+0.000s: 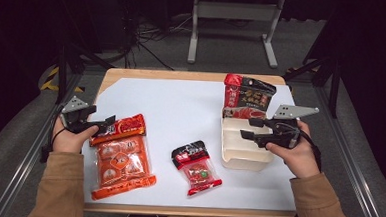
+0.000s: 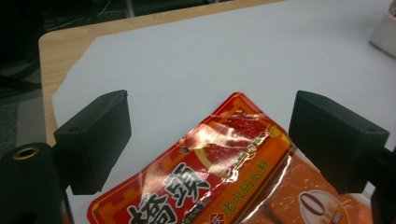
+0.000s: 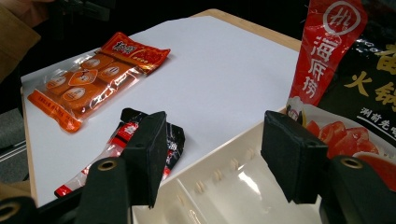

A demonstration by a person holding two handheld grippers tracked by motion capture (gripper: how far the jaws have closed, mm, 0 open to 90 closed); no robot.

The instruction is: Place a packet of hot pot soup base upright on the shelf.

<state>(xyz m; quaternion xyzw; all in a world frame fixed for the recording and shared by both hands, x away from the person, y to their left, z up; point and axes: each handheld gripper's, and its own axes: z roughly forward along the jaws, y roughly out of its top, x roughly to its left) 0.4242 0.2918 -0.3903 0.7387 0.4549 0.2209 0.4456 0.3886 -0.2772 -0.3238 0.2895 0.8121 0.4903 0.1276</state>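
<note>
Hand-held gripper (image 2: 210, 140) over orange packet (image 2: 224, 182)

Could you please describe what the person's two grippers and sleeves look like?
Both the left gripper and the right gripper are black, each with two blocky, flat-faced jaws and a grey three-cornered plate on top. A dark cable trails from each. The sleeves are tan-brown.

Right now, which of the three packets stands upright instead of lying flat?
The red-and-black packet, standing at the far end of the white tray. The orange packet and small packet lie flat on the table.
</note>
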